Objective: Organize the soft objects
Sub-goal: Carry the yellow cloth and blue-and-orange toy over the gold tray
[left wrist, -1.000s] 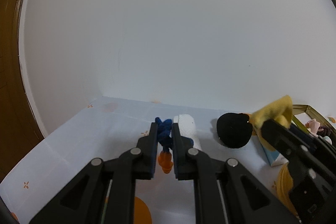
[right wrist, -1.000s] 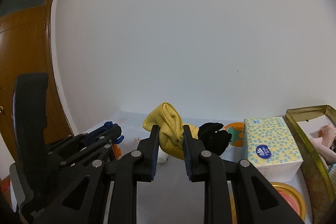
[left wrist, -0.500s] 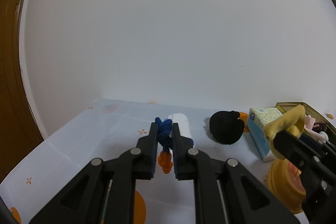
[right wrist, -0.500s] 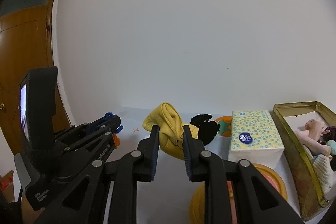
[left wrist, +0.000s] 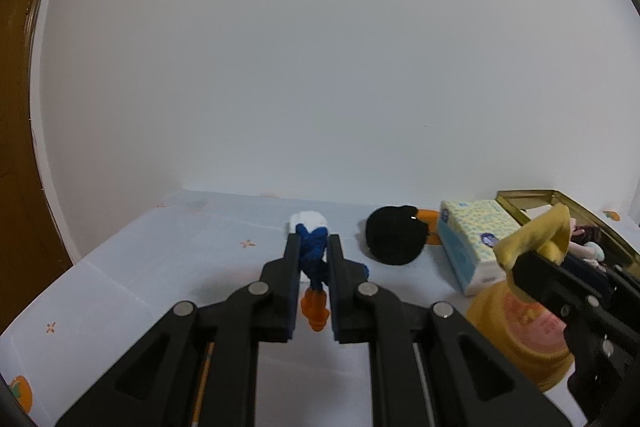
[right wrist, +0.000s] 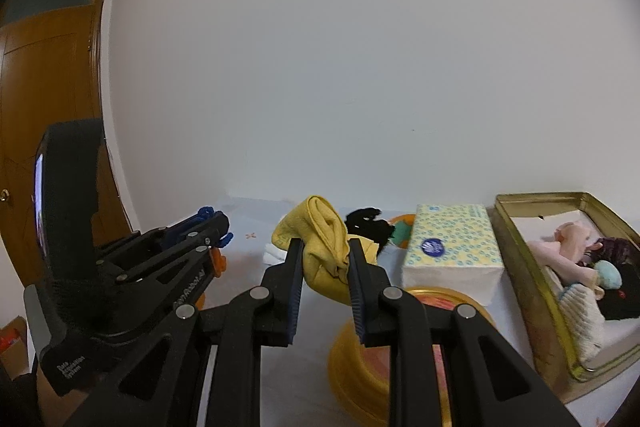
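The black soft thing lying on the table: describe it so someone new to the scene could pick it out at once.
Start at the gold tin on the right of the table, then move left past the tissue pack beside it. Just left of that pack, near the wall, lies the black bundle, a rounded lump of dark fabric. It is the only all-black item loose on the table; the white roll further left is pale.

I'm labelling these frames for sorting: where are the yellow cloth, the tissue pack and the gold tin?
yellow cloth (right wrist: 325, 247), right wrist view, bunched middle between the fingers
tissue pack (right wrist: 454, 241), right wrist view, patterned top face
gold tin (right wrist: 520, 259), right wrist view, left wall
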Motion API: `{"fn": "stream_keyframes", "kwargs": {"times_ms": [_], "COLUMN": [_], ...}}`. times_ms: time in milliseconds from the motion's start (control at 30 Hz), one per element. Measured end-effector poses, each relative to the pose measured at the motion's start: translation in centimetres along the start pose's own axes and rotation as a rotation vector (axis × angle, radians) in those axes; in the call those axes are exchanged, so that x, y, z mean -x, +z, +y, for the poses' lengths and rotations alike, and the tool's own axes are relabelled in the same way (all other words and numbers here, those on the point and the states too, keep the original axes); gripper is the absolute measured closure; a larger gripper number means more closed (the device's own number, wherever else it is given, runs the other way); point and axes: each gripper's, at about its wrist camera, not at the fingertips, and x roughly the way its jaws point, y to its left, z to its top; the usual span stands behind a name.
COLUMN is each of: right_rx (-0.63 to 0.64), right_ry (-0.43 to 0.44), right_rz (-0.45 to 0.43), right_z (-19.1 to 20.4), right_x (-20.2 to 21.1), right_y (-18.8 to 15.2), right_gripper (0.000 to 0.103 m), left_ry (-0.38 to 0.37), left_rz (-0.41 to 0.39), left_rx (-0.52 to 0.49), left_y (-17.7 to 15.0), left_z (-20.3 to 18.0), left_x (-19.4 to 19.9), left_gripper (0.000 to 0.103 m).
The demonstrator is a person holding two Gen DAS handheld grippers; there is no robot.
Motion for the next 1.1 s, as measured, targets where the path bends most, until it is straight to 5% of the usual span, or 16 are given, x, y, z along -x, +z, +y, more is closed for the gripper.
{"fn": "stream_keyframes", "kwargs": {"times_ms": [1100], "right_rx": [-0.067], "right_ry": [-0.127], "right_rz": [-0.059], "right_z": [-9.2], "right_x": [6.4], "right_y": [1.1], "right_gripper": [0.079], "left_ry": [-0.192], "left_rz": [-0.021], "left_rx": [-0.041], "left_y": [0.5], "left_z": [-10.0], "left_x": [2.5], "left_gripper": [0.093]}}
